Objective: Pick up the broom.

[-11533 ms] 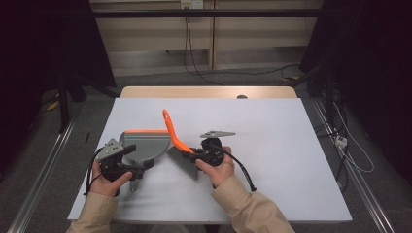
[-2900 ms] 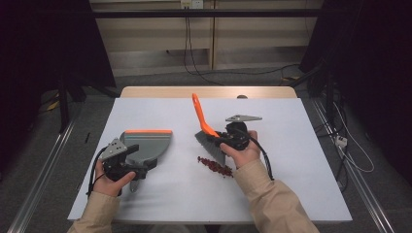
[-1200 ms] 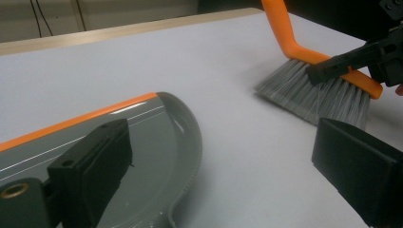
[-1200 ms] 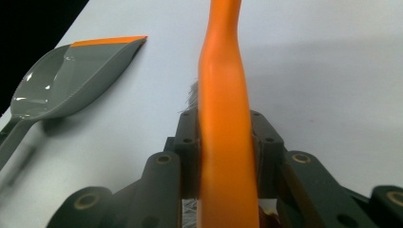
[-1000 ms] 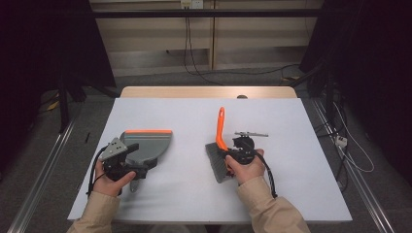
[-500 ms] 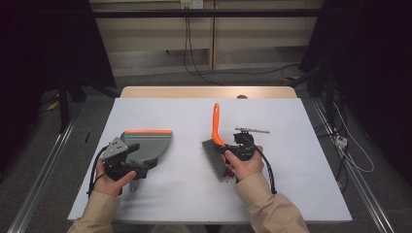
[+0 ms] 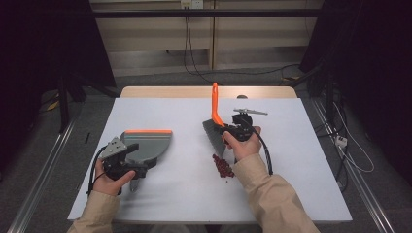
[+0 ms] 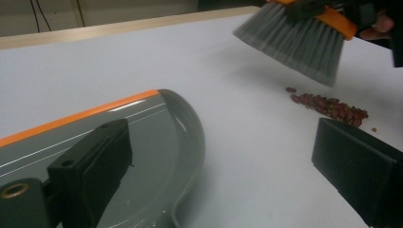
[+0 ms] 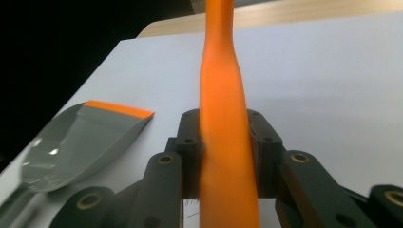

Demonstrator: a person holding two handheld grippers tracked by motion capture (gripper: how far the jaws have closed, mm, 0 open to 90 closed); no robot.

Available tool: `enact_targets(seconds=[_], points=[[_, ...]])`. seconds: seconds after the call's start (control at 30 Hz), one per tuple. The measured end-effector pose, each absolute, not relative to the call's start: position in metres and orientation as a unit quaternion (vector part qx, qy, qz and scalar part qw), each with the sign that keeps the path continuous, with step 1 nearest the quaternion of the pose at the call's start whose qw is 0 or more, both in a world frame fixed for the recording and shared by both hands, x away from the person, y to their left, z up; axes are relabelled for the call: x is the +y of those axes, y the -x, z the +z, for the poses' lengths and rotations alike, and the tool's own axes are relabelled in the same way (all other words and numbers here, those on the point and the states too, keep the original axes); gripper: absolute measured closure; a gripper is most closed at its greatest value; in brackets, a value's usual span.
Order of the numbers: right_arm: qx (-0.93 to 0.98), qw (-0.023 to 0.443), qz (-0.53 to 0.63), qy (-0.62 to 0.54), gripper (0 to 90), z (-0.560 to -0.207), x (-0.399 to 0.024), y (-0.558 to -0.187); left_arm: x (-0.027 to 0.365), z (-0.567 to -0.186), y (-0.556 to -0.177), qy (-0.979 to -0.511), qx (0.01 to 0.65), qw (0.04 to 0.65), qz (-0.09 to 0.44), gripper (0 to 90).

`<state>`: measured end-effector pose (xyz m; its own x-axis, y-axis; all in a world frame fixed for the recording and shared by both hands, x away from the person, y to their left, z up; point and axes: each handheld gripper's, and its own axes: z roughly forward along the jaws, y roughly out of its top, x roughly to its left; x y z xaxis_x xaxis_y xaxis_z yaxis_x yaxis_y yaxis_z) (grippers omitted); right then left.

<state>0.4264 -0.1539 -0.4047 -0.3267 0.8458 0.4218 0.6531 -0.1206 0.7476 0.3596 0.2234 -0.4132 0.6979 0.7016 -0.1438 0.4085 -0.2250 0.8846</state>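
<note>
High view: 1 brush, 1 dustpan, 2 grippers, 1 bean pile.

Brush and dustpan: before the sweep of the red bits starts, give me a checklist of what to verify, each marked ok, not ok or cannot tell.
1. Right tool clamped on the brush handle: ok, both jaws press the orange handle.
2. Bristles down at the red bits: not ok, they hang above the table, beyond the pile.
3. Red bits gathered: ok, one small cluster on the table.
4. Dustpan mouth turned to the pile: not ok, its orange lip faces the far edge while the pile lies off to its side.
5. Left tool holding the dustpan: cannot tell; its jaws stand apart over the pan's edge.
</note>
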Motion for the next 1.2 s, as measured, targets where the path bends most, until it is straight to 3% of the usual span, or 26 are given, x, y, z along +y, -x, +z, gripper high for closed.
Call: enact_targets(seconds=[0.17,0.4,1.2], points=[[0.662,0.141,0.477,-0.561,71.0,-0.412,-0.143,-0.448,0.226,-0.414,-0.360,-0.766,0.366,0.508,0.142,5.8],[0.658,0.158,0.464,-0.571,71.0,-0.430,-0.139,-0.467,0.230,-0.413,-0.360,-0.763,0.369,0.510,0.145,5.8],[0.721,0.146,0.450,-0.506,71.0,-0.425,-0.143,-0.435,0.228,-0.412,-0.358,-0.766,0.363,0.511,0.145,5.8]])
